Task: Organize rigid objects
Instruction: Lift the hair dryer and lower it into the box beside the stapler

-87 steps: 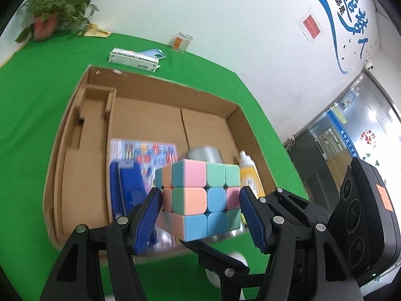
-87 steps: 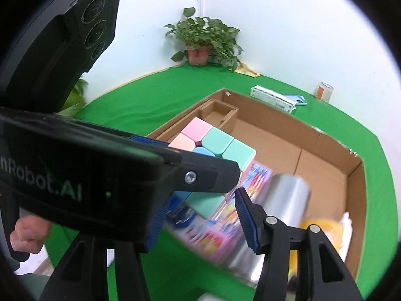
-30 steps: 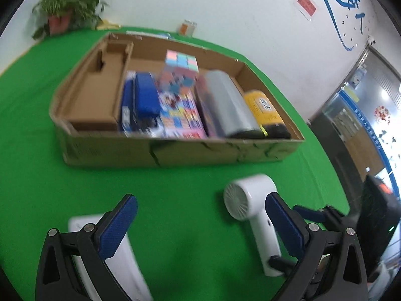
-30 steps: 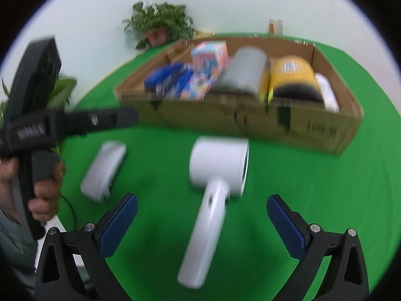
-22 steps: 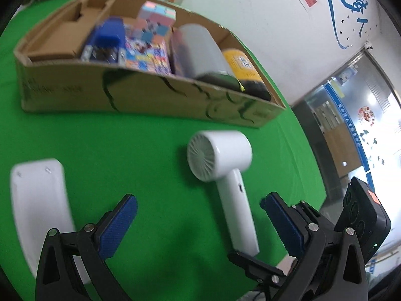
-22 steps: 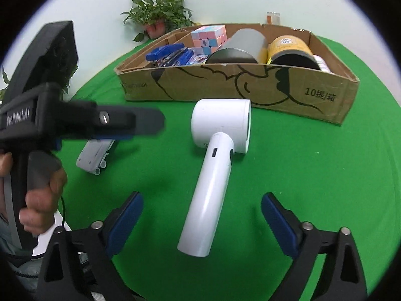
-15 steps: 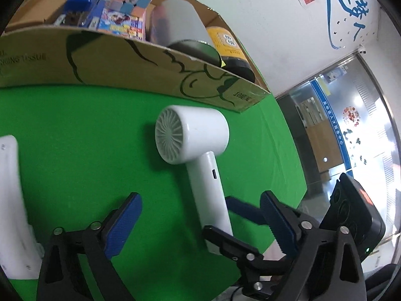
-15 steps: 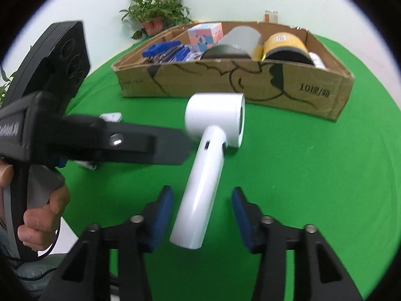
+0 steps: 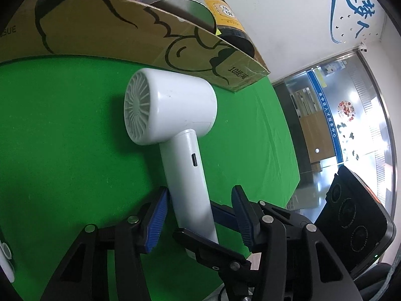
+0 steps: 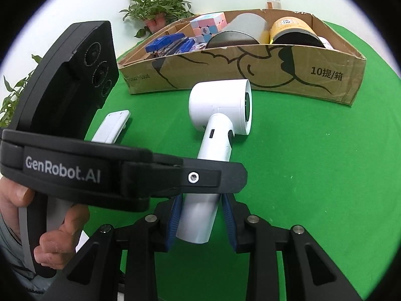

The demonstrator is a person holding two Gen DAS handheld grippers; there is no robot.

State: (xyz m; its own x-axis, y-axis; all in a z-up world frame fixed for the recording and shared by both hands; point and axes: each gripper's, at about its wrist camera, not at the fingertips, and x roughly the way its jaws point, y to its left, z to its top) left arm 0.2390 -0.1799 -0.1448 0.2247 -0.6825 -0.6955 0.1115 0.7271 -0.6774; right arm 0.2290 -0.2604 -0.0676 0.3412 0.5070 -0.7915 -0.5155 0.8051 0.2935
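Note:
A white hair dryer (image 9: 173,105) lies on the green cloth in front of the cardboard box (image 10: 250,75), handle toward me. My left gripper (image 9: 198,215) straddles the handle from one side. Its jaws are closing, the left pad near the handle and the right pad still apart from it. My right gripper (image 10: 201,220) has the handle's end (image 10: 198,218) between its blue pads, which press on it as the jaws still close. The left gripper's finger (image 10: 193,178) crosses over the handle in the right wrist view.
The box holds a pastel cube (image 10: 208,26), a silver cylinder (image 10: 238,33), a yellow can (image 10: 290,30) and blue items (image 10: 165,42). A flat white device (image 10: 112,125) lies on the cloth to the left. A person's hand (image 10: 60,238) grips the left tool. The table edge (image 9: 295,175) is close.
The cube that my left gripper held has gone into the box. Both grippers came down to the hair dryer; their jaws narrowed from wide open, the right onto the handle.

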